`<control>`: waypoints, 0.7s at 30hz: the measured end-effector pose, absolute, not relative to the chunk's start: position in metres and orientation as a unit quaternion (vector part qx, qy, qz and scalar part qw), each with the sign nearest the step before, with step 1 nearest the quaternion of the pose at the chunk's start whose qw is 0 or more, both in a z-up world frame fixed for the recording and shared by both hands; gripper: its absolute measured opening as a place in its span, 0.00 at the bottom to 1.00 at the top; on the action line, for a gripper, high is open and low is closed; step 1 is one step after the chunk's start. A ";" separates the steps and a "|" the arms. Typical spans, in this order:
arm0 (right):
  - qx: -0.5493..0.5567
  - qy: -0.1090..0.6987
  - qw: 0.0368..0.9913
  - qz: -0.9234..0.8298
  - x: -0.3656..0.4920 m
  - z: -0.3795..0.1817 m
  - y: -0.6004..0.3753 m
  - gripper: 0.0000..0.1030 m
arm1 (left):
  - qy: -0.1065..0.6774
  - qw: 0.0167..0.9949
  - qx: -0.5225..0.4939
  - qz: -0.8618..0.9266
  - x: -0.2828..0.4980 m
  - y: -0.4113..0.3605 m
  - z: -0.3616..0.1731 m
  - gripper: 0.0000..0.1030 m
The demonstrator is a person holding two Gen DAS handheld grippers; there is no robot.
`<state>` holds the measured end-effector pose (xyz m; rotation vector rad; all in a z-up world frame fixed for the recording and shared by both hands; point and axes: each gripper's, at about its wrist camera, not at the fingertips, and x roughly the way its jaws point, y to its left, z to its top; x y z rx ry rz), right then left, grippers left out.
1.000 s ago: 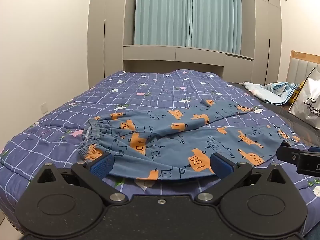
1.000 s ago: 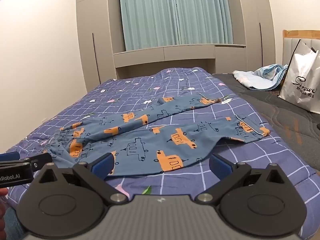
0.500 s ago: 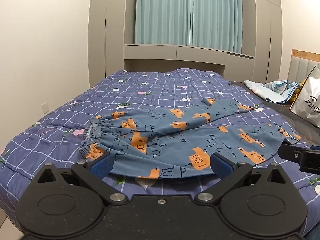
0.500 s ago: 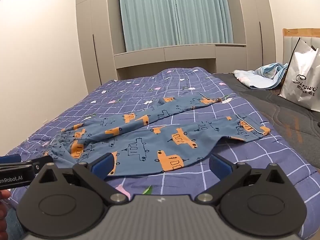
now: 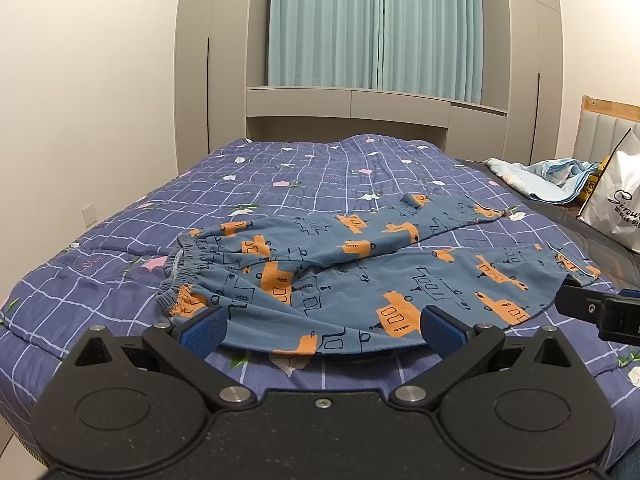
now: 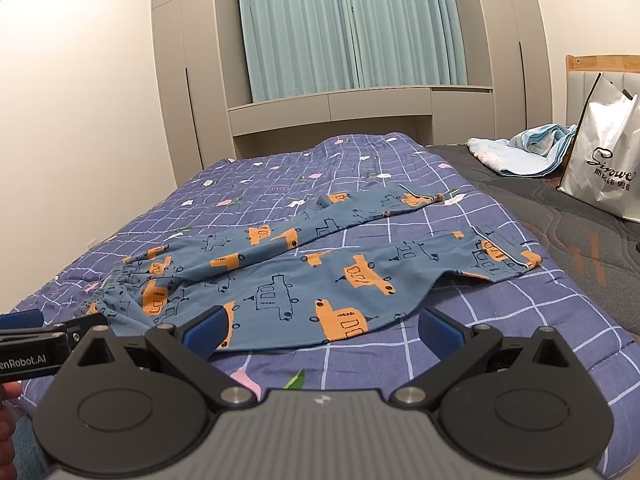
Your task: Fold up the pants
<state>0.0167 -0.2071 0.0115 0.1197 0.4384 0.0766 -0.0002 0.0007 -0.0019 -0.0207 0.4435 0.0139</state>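
Surface: checked quilt (image 5: 320,184), bed.
Pyjama pants (image 5: 360,276): we see them flat ahead, waistband (image 5: 188,276) left, cuffs right.
Left gripper (image 5: 320,326): spread, empty, nearer waistband.
Right gripper (image 6: 324,330): spread, empty, nearer cuffs.

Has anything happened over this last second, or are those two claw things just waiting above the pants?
Almost nothing changed. The left gripper drifted slightly, so the bed sits a touch lower in its view; the right gripper barely shifted. Both stay open, holding nothing. The pants lie spread on the quilt just as before, untouched.
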 end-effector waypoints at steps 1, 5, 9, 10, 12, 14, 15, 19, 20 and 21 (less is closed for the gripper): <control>0.060 0.217 0.973 0.039 0.017 0.011 -0.207 1.00 | 0.220 0.975 -0.010 0.007 0.000 0.001 -0.002 1.00; 0.060 0.218 0.973 0.038 0.017 0.011 -0.207 1.00 | 0.220 0.975 -0.010 0.007 0.000 0.001 -0.002 1.00; 0.060 0.218 0.973 0.039 0.017 0.011 -0.208 1.00 | 0.220 0.975 -0.010 0.007 0.000 0.001 -0.002 1.00; 0.060 0.218 0.973 0.039 0.017 0.011 -0.208 1.00 | 0.220 0.975 -0.010 0.007 0.000 0.001 -0.002 1.00; 0.060 0.218 0.973 0.039 0.017 0.011 -0.208 1.00 | 0.220 0.975 -0.010 0.007 0.000 0.001 -0.002 1.00; 0.060 0.218 0.973 0.039 0.017 0.011 -0.208 1.00 | 0.220 0.975 -0.010 0.007 0.000 0.001 -0.002 1.00; 0.060 0.218 0.973 0.039 0.017 0.011 -0.208 1.00 | 0.220 0.975 -0.009 0.007 0.000 0.001 -0.002 1.00; 0.060 0.219 0.973 0.038 0.017 0.010 -0.208 1.00 | 0.221 0.975 -0.009 0.008 0.000 0.001 -0.002 1.00; 0.061 0.219 0.973 0.038 0.017 0.010 -0.208 1.00 | 0.221 0.975 -0.009 0.008 0.001 0.001 -0.003 1.00; 0.061 0.219 0.973 0.038 0.017 0.010 -0.208 1.00 | 0.221 0.975 -0.008 0.008 0.001 0.002 -0.003 1.00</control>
